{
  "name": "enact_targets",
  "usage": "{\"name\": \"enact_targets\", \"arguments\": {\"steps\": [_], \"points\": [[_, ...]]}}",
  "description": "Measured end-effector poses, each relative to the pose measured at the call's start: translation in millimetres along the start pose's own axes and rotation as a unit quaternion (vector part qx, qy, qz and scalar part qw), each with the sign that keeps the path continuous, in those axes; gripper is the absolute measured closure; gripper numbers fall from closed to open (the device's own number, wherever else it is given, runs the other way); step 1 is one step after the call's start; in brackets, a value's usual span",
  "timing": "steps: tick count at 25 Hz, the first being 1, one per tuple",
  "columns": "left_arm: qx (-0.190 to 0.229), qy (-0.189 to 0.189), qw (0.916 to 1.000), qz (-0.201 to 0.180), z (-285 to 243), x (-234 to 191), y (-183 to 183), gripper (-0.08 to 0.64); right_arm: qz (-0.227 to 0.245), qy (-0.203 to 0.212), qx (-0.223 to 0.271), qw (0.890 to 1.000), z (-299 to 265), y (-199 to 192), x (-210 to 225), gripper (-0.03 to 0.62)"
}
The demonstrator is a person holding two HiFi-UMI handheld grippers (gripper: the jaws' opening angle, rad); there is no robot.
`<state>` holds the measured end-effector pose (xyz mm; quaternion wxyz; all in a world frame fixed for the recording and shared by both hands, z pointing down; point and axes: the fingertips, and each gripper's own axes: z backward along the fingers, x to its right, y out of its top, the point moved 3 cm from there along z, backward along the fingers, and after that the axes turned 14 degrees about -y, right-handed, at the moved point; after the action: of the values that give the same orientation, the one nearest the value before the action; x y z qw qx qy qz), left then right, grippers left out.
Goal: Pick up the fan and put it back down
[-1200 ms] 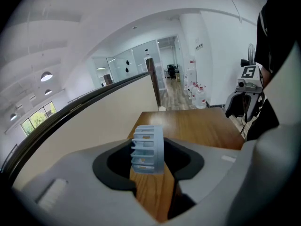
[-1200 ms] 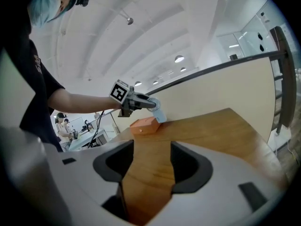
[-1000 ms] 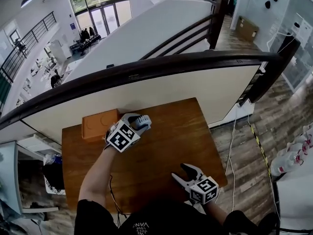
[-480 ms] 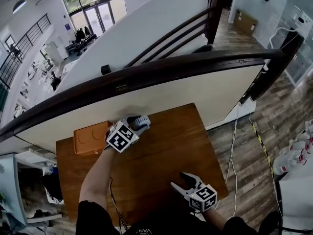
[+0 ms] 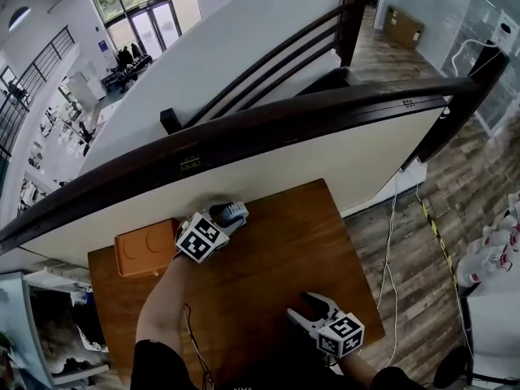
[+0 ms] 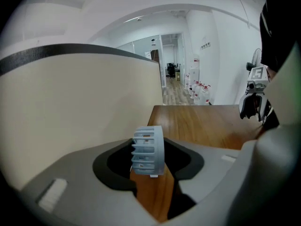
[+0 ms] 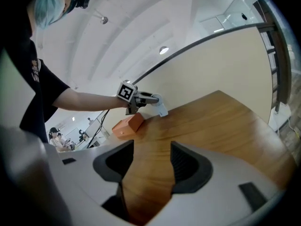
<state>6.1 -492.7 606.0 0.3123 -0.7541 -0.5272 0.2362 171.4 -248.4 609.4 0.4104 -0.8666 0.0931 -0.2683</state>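
Overhead, the left tool (image 5: 227,216) is clamped on the small fan (image 5: 234,210), low over the far edge of the table (image 5: 276,242) and just beside the orange box (image 5: 145,248). Its own view shows the fan gripped by its ribbed rim. The right tool (image 7: 150,166) shows parted, empty jaws in its view. The fan should probably sit flat before the grip is released.

Small pale blue-grey round plastic fan (image 6: 148,147), ribbed grille, stands on edge; it's pinched between the left gripper's (image 6: 150,162) jaws. It hangs at the brown wooden table's (image 5: 309,226) back edge, beside the cream wall (image 6: 70,112).
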Motion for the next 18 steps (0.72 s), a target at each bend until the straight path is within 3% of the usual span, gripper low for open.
{"name": "enact_targets", "arguments": {"steps": [11,18], "points": [[0.018,0.005,0.9998,-0.008,-10,-11,-9,0.365,-0.013,0.008,-0.01,1.0,-16,0,2,0.376],[0.033,0.018,0.9993,-0.004,1,-10,-1,0.314,-0.006,0.014,-0.008,1.0,-11,1,-2,0.376]]}}
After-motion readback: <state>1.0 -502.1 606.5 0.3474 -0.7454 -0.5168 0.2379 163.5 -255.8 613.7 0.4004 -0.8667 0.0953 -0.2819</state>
